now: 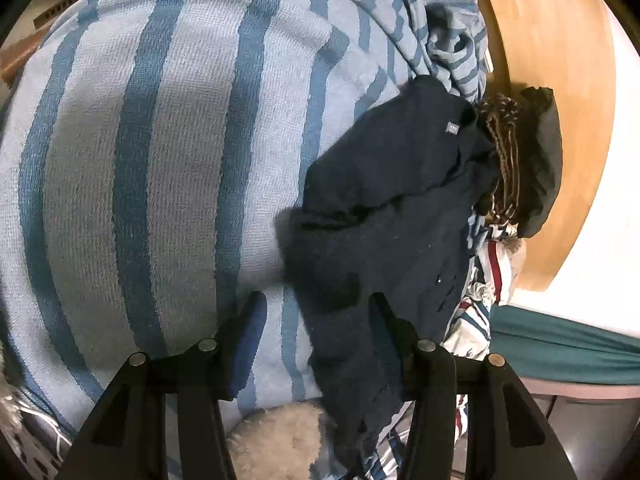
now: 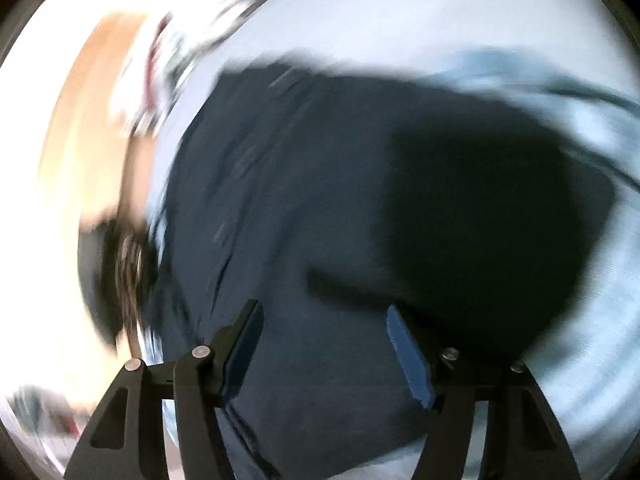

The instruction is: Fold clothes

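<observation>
Stripes of dusty blue run across a coarse, woven pale-blue blanket (image 1: 152, 152) that fills the left and centre of the left wrist view. Right of centre, a dark navy garment (image 1: 396, 200) lies rumpled on it, soft and matte, with a small square label near its collar. Further right sit a brown knitted piece (image 1: 506, 152), a red-and-white striped cloth (image 1: 486, 280) and the curved wooden worktop (image 1: 560, 60). The left tongs (image 1: 316, 312) stand partly open with the navy fabric's edge between the fingers, not clamped. In the blurred right wrist view, the right tongs (image 2: 324, 320) hang open and empty over the same navy garment (image 2: 312, 184).
</observation>
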